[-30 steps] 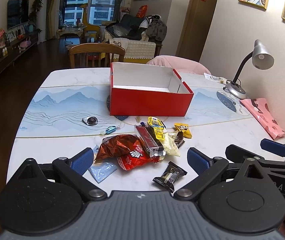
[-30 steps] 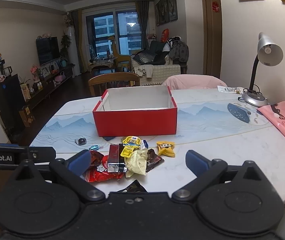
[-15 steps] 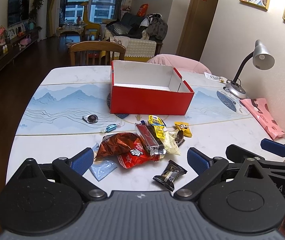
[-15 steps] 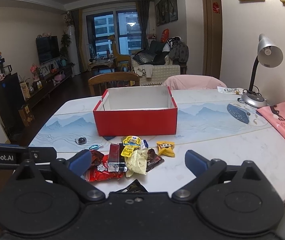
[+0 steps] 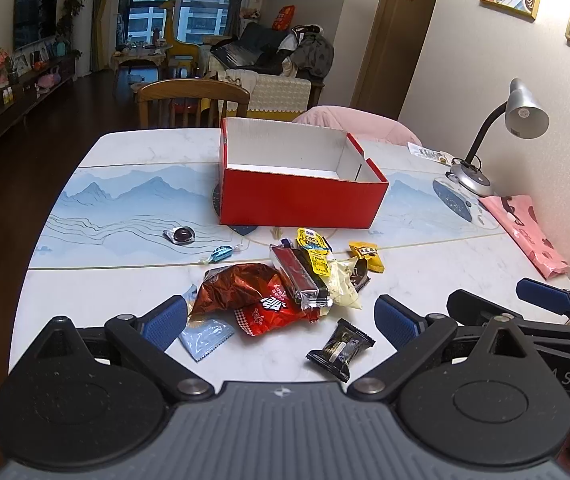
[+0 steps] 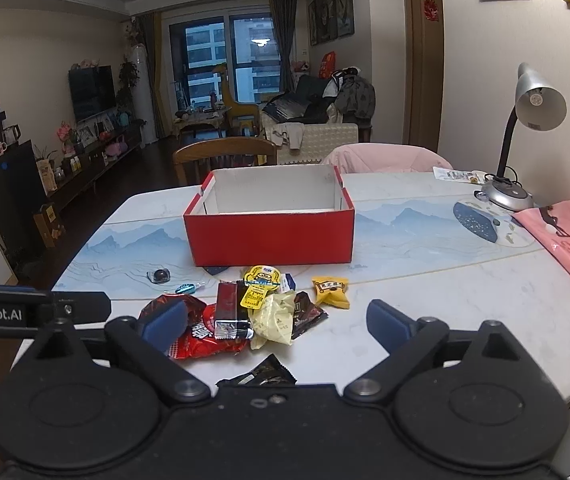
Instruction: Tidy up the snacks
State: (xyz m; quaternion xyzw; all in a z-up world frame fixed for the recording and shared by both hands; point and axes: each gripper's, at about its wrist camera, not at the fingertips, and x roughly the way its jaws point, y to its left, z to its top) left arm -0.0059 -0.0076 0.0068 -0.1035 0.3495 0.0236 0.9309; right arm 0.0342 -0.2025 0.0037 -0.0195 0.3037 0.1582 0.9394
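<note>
Both my grippers, left (image 5: pixel 281 318) and right (image 6: pixel 277 322), hang wide apart and hold nothing above the snack pile (image 5: pixel 285 284) on the table (image 5: pixel 425 264), with the empty red box (image 5: pixel 301 200) just behind it.

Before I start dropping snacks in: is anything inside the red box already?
The red box shows only bare white inner walls in both wrist views. Its near wall hides the floor, so I cannot tell whether something flat lies there. All visible snacks, such as the red bag, lie on the table.
</note>
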